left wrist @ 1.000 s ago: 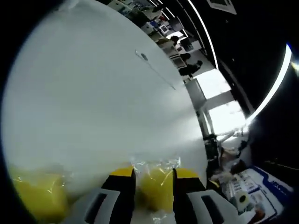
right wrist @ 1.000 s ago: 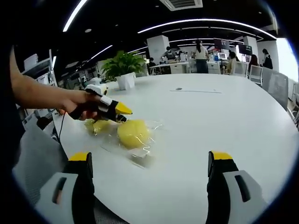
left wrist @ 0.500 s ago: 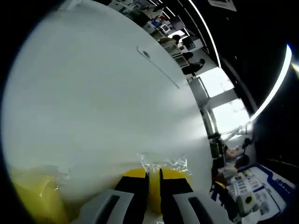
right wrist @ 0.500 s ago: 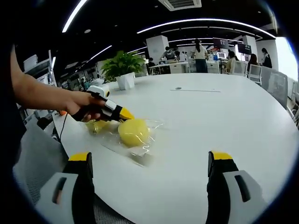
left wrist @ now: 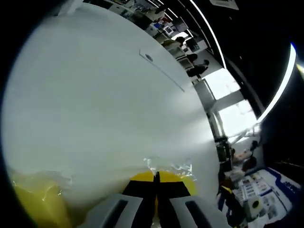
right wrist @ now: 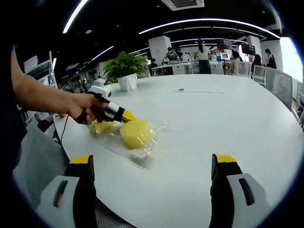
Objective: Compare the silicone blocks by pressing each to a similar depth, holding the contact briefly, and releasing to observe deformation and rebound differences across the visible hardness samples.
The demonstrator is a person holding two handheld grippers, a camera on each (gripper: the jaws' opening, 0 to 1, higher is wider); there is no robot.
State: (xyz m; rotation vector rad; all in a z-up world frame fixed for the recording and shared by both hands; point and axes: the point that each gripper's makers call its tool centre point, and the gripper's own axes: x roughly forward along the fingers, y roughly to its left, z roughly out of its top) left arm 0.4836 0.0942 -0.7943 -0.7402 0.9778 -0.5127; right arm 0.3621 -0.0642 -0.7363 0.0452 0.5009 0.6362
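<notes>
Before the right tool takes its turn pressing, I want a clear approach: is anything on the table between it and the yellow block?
Nothing visible lies on the white table between the open right tool and the bagged yellow block. The left tool is at the block's far left side, off that path.

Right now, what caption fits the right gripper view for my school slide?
Left hand-held gripper pokes a bagged yellow silicone block on a white table; right hand-held gripper waits open.

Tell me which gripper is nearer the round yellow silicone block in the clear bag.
Left. The left gripper touches the round yellow silicone block; the right gripper hangs back, apart.
</notes>
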